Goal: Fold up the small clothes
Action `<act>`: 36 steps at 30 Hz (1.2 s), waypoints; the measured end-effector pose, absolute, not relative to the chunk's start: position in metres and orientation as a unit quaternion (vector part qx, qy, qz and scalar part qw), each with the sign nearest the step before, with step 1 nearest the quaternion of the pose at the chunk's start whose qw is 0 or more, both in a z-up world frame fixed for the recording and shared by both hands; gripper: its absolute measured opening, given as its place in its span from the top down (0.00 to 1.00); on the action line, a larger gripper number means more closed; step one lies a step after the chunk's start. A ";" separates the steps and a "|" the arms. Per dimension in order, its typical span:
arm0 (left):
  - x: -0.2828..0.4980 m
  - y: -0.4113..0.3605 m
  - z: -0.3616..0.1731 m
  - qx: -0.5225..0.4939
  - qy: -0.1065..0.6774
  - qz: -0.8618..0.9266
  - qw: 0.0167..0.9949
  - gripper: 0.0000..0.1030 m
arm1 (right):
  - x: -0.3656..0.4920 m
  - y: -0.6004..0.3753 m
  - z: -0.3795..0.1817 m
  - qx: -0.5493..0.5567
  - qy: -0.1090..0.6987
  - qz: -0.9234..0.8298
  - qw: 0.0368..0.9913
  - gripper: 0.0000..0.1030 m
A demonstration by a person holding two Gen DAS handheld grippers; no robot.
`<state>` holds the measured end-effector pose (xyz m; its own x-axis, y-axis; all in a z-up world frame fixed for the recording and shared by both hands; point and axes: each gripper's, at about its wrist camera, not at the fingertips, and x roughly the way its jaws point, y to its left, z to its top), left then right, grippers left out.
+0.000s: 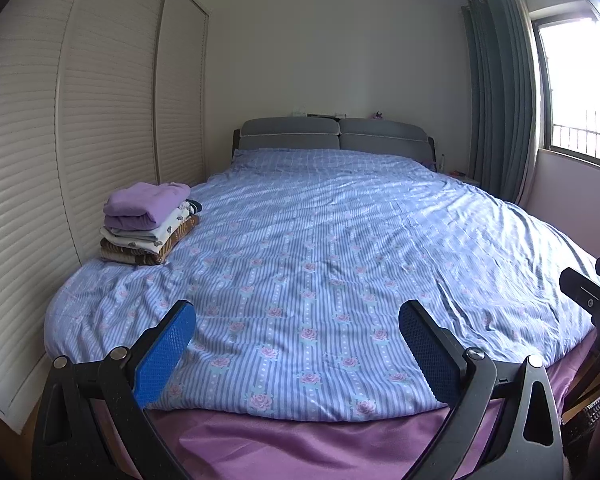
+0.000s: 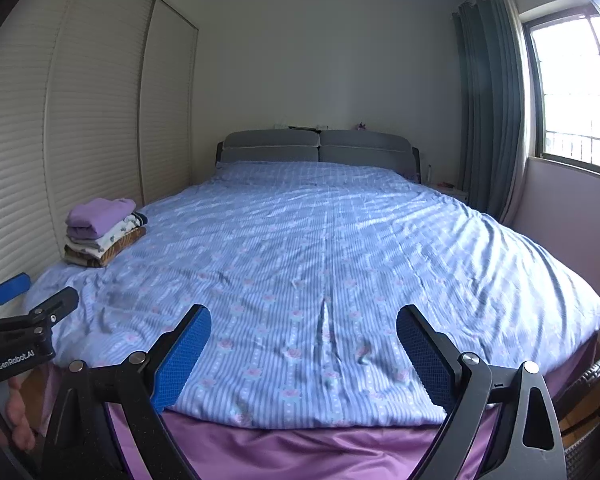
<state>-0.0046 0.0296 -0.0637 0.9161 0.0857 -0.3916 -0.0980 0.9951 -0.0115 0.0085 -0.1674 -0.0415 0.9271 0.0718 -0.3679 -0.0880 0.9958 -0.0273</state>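
A stack of folded small clothes [image 1: 148, 224], purple on top, then white patterned and brown striped pieces, sits on the left side of the bed; it also shows in the right wrist view [image 2: 102, 232]. My left gripper [image 1: 298, 320] is open and empty, held above the foot of the bed, well short of the stack. My right gripper [image 2: 304, 324] is open and empty, beside it to the right. Each gripper shows at the edge of the other's view: the right gripper [image 1: 592, 292] and the left gripper [image 2: 24, 304].
The bed carries a blue striped floral duvet [image 1: 320, 248] over a purple sheet [image 1: 300, 448]. A louvred wardrobe [image 1: 80, 120] runs along the left. A grey headboard [image 1: 332, 134], green curtain [image 1: 500, 100] and window [image 1: 580, 92] stand at the back right.
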 end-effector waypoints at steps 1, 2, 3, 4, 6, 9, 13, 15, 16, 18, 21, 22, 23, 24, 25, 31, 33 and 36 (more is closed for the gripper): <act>-0.005 0.030 -0.064 -0.016 0.199 0.047 0.979 0.00 | 0.009 -0.167 -0.042 -0.022 0.187 0.040 0.981 0.08; -0.005 0.030 -0.064 -0.017 0.199 0.047 0.979 0.00 | 0.008 -0.167 -0.042 -0.023 0.186 0.040 0.981 0.08; -0.005 0.030 -0.064 -0.016 0.199 0.047 0.979 0.00 | 0.008 -0.167 -0.042 -0.022 0.186 0.040 0.981 0.08; -0.005 0.030 -0.064 -0.015 0.199 0.047 0.979 0.00 | 0.009 -0.167 -0.042 -0.022 0.187 0.040 0.981 0.08; -0.005 0.030 -0.064 -0.014 0.199 0.046 0.979 0.00 | 0.009 -0.167 -0.042 -0.023 0.187 0.040 0.981 0.08; -0.006 0.031 -0.064 -0.013 0.198 0.045 0.979 0.00 | 0.009 -0.167 -0.042 -0.022 0.188 0.040 0.981 0.08; -0.006 0.030 -0.064 -0.014 0.198 0.045 0.979 0.00 | 0.009 -0.168 -0.041 -0.021 0.188 0.040 0.981 0.08; -0.006 0.031 -0.064 -0.013 0.198 0.046 0.979 0.00 | 0.009 -0.168 -0.041 -0.021 0.190 0.040 0.981 0.08; -0.006 0.030 -0.064 -0.014 0.198 0.046 0.979 0.00 | 0.009 -0.168 -0.041 -0.020 0.190 0.040 0.981 0.08; -0.006 0.031 -0.063 -0.013 0.198 0.045 0.979 0.00 | 0.009 -0.168 -0.041 -0.020 0.190 0.040 0.981 0.08; -0.006 0.031 -0.063 -0.014 0.198 0.045 0.979 0.00 | 0.009 -0.167 -0.042 -0.021 0.190 0.040 0.981 0.08; -0.006 0.031 -0.063 -0.014 0.198 0.045 0.979 0.00 | 0.009 -0.167 -0.041 -0.021 0.190 0.040 0.981 0.08; -0.006 0.030 -0.063 -0.014 0.198 0.046 0.979 0.00 | 0.009 -0.167 -0.041 -0.020 0.190 0.040 0.981 0.08; -0.006 0.030 -0.063 -0.014 0.198 0.045 0.979 0.00 | 0.009 -0.167 -0.041 -0.020 0.190 0.040 0.981 0.08; -0.006 0.030 -0.063 -0.014 0.198 0.045 0.979 0.00 | 0.009 -0.167 -0.041 -0.020 0.190 0.039 0.981 0.08; -0.008 0.029 -0.061 -0.013 0.195 0.042 0.980 0.00 | 0.009 -0.168 -0.041 -0.019 0.191 0.040 0.981 0.08; -0.008 0.029 -0.061 -0.014 0.196 0.042 0.980 0.00 | 0.009 -0.167 -0.041 -0.020 0.191 0.040 0.981 0.08; -0.008 0.029 -0.061 -0.014 0.195 0.042 0.980 0.00 | 0.009 -0.167 -0.042 -0.020 0.191 0.040 0.981 0.08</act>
